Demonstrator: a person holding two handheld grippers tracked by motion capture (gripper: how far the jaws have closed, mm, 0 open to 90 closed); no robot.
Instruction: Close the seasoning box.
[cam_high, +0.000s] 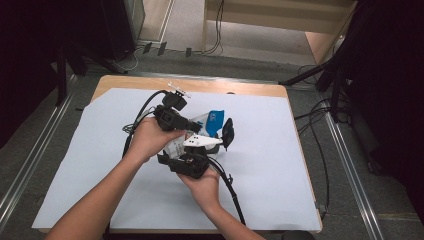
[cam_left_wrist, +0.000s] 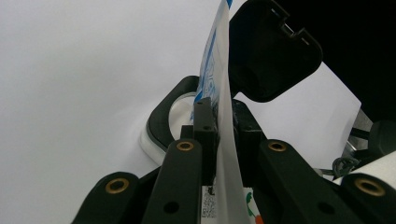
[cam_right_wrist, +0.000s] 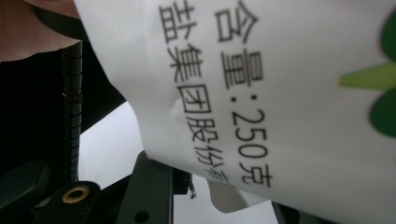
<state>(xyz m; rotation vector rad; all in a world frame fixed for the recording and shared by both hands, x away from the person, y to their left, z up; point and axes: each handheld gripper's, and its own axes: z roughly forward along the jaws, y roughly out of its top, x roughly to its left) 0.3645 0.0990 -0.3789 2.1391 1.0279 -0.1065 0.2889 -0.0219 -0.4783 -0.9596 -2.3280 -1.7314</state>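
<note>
A white salt bag (cam_high: 212, 120) with a blue top and black print hangs between my two grippers above the middle of the table. My left gripper (cam_high: 197, 125) comes in from the left, and in the left gripper view its jaws (cam_left_wrist: 222, 112) are shut on the bag's thin flat edge (cam_left_wrist: 225, 154). My right gripper (cam_high: 182, 151) reaches up from below. In its own view the printed bag (cam_right_wrist: 280, 93) sits very close and runs down between the jaws (cam_right_wrist: 215, 186), which look shut on it. Beyond the bag is a white container (cam_left_wrist: 161, 119) with a black rim and an open black lid (cam_left_wrist: 271, 51).
The container (cam_high: 212, 147) and its raised lid (cam_high: 227, 132) stand just right of the grippers on a pale sheet (cam_high: 280, 165) that covers the wooden table. Cables trail from both grippers, one toward the front edge (cam_high: 235, 200). Dark stands and floor cables surround the table.
</note>
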